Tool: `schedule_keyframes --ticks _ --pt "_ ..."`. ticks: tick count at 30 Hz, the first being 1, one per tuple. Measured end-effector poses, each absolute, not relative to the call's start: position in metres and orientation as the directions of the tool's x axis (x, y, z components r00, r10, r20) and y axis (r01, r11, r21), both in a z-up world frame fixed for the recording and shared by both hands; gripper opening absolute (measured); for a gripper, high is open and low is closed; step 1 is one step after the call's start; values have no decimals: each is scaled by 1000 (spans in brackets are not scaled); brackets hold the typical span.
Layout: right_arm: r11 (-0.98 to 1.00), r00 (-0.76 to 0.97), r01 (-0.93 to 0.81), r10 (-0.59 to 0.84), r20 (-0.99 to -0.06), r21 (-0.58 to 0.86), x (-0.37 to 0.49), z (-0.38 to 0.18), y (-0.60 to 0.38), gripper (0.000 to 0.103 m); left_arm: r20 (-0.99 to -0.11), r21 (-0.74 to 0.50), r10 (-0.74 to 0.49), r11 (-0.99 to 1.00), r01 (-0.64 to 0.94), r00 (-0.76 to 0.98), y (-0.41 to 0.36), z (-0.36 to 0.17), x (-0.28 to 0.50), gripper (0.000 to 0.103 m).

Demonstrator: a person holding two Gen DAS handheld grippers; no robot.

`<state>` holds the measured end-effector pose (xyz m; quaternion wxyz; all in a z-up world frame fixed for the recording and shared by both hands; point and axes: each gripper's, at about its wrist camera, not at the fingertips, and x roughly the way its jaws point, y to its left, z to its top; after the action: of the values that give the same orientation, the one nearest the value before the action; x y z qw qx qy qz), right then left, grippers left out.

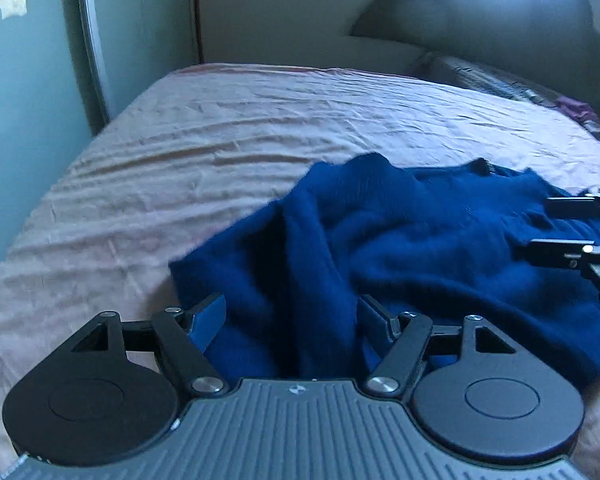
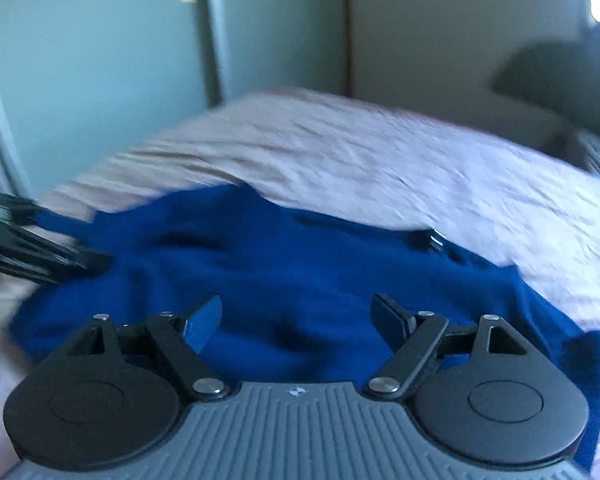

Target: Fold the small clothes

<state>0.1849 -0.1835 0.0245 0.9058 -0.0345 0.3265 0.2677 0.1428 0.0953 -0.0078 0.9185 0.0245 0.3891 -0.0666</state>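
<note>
A dark blue knit sweater (image 1: 420, 240) lies rumpled on the pale pink bedsheet (image 1: 220, 140). My left gripper (image 1: 293, 314) hovers over the sweater's near left part with its jaws wide apart; a raised fold of the knit stands between the fingers, and neither pad presses on it. In the right wrist view the sweater (image 2: 300, 272) spreads below my right gripper (image 2: 296, 318), which is open with only flat cloth under it. The right gripper (image 1: 556, 228) also shows at the right edge of the left view, over the sweater. The left gripper (image 2: 60, 246) enters the right view from the left.
The bed's left edge (image 1: 80, 168) runs along a pale green wall and a sliding door (image 1: 88, 40). A dark pillow (image 1: 480, 28) and patterned bedding (image 1: 500, 80) lie at the back right. Bare sheet stretches beyond the sweater.
</note>
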Motion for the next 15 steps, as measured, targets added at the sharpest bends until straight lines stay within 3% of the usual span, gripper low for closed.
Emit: schedule_keyframes --ticks 3,6,10,15 --pt "809 618 -579 516 -593 101 162 31 -160 82 -726 -15 -126 986 167 676 99 -14 128 78" --pt "763 587 -645 531 -611 44 146 26 -131 82 -716 67 -77 982 178 694 99 -21 113 80" --pt "752 635 -649 453 -626 -114 128 14 -97 82 -681 111 -48 980 168 731 106 -13 100 82" --pt "713 659 -679 486 -574 -175 86 24 -76 82 -663 -4 -70 996 90 746 129 6 114 84"
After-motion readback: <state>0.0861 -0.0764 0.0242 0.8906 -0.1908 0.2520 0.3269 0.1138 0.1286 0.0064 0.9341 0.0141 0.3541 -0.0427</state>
